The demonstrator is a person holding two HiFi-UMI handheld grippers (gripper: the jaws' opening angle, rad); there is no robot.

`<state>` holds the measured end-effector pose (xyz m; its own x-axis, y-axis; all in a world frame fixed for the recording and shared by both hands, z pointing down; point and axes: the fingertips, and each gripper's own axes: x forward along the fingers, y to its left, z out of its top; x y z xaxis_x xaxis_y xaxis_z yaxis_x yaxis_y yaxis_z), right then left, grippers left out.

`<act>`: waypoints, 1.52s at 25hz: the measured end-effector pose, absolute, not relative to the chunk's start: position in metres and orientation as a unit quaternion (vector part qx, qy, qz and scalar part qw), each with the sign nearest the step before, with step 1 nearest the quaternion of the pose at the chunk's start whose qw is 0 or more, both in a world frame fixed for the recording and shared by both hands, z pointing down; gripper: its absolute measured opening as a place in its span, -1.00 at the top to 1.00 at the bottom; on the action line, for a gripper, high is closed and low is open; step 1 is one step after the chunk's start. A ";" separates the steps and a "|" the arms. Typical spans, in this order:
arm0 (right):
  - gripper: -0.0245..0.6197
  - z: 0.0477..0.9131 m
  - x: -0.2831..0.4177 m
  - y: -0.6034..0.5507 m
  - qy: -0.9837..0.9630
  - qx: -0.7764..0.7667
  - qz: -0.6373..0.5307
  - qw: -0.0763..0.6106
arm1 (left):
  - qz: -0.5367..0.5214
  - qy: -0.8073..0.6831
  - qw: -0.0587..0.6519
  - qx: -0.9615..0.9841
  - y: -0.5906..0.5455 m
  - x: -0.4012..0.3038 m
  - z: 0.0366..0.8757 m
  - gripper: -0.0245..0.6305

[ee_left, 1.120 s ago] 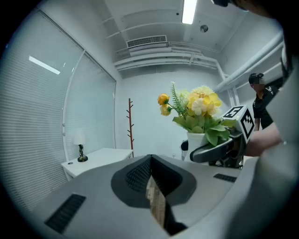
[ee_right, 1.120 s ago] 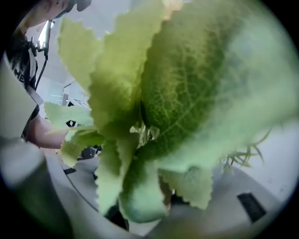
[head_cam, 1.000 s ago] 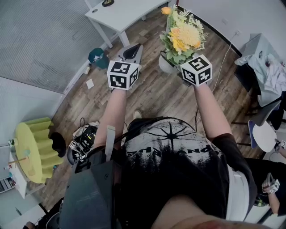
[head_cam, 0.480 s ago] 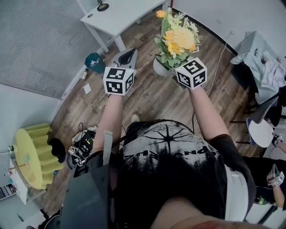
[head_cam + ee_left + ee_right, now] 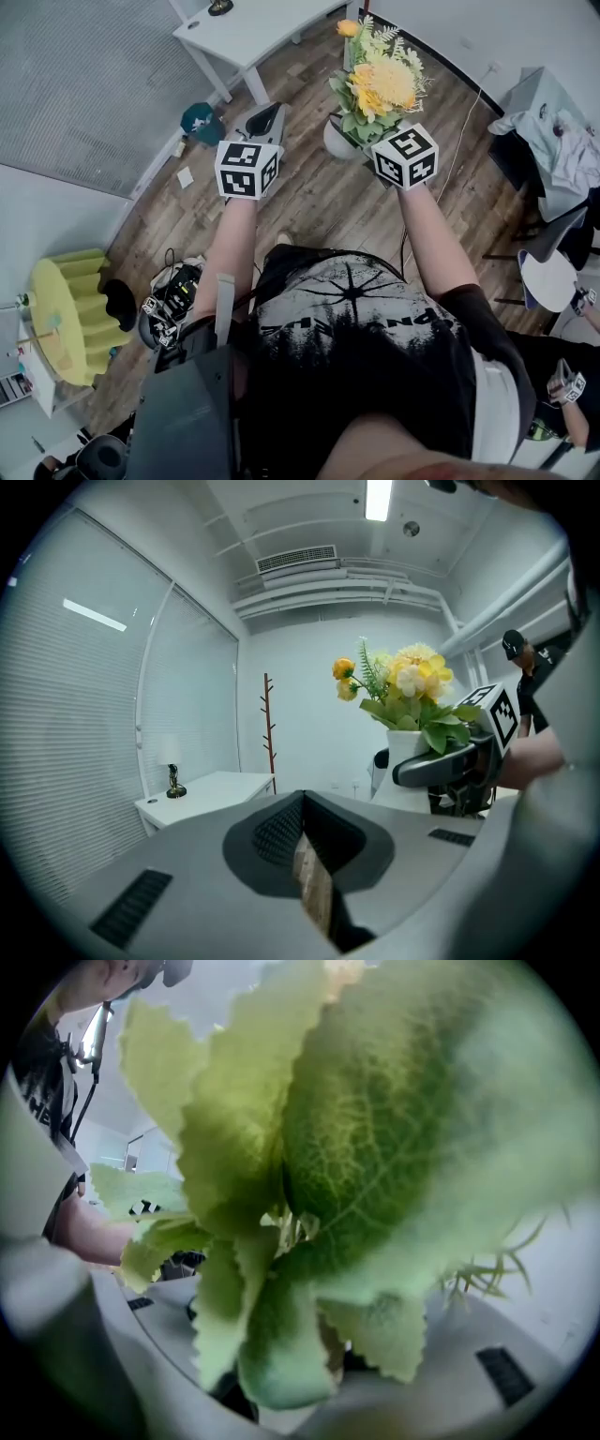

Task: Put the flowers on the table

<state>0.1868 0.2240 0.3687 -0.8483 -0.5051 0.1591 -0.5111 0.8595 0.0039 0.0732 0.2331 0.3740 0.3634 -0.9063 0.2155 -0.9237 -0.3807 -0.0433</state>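
Two jaws of right gripper (image 5: 362,142) clamp flowers (image 5: 380,80).

Left gripper (image 5: 267,117): grey moulded shell, black ribbed pads inside the jaws, dark slotted insets on top face.
Left marker cube (image 5: 247,170), just behind it: white, black square codes on each face.
Right gripper (image 5: 427,766): same grey shell. Right marker cube (image 5: 405,157): same pattern.
Worn: black T-shirt (image 5: 356,319), white starburst and tree-line print; short black sleeve (image 5: 469,309) behind right gripper.
Left gripper side: grey strap (image 5: 225,300), dark grey box (image 5: 183,412) on chest.
Right gripper side: white band (image 5: 495,403) at waist.
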 end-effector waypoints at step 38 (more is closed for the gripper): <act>0.15 0.393 -0.014 0.001 -0.946 0.313 0.035 0.081 | 0.132 -0.507 0.033 0.851 0.006 -0.126 0.391 0.89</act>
